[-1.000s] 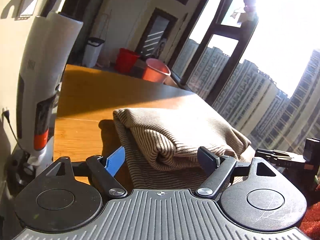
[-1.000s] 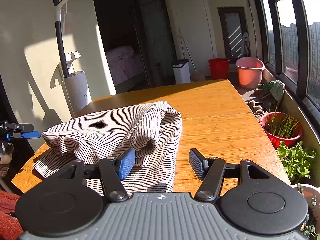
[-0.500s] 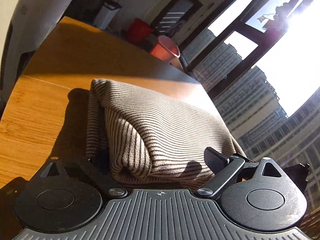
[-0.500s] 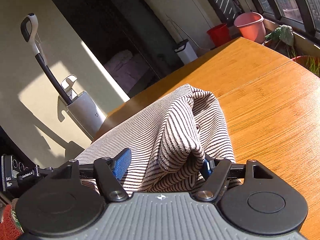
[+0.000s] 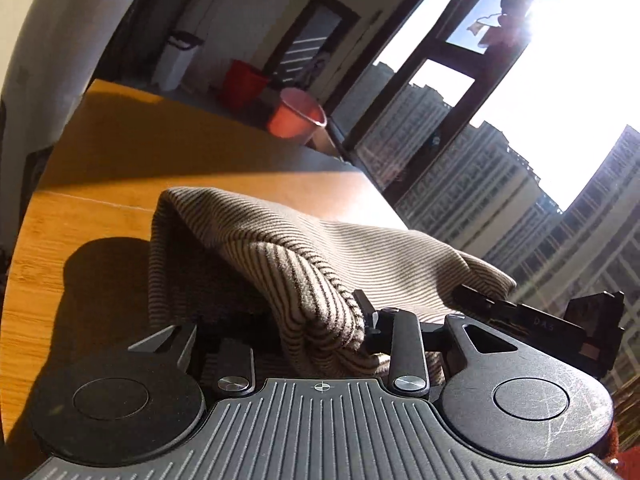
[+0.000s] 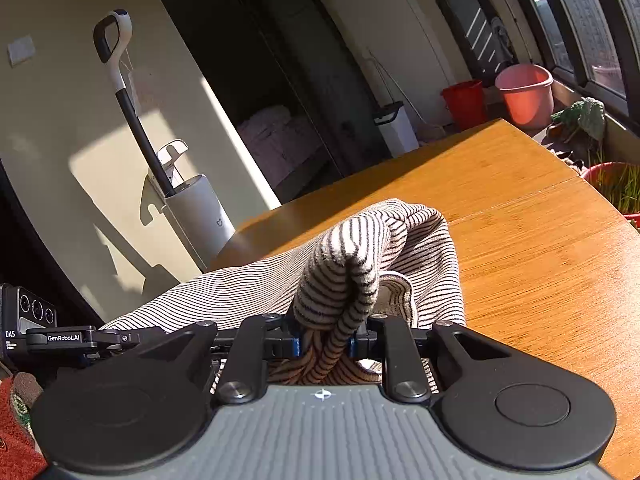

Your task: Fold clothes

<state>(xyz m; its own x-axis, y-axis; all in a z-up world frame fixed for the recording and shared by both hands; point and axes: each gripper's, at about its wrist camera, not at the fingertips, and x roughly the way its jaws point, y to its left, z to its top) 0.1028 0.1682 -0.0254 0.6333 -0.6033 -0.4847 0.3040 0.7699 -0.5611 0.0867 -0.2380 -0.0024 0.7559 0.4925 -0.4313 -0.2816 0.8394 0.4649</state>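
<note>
A beige garment with thin dark stripes (image 5: 360,248) lies in a loose fold on the wooden table (image 5: 100,208). My left gripper (image 5: 320,332) is at the garment's near edge. Its jaws are closing on a bunched fold; the left finger is hidden under the cloth. In the right wrist view the same garment (image 6: 360,248) humps up on the table (image 6: 540,280). My right gripper (image 6: 324,344) is closing too, its blue pads pinching a narrow ridge of striped cloth. Each view catches the other gripper at its edge: the right gripper (image 5: 540,320), the left gripper (image 6: 60,336).
A white floor cleaner in its dock (image 6: 192,208) stands against the wall left of the table. Behind the table are a pink bucket (image 6: 524,92), a red bucket (image 6: 464,102) and a white bin (image 6: 396,128). A red pot of greens (image 6: 612,184) sits by the window.
Both grippers have pushed in onto the garment's near edge and their jaws have narrowed from wide apart onto bunched folds. The cloth between them now stands up in ridges.
</note>
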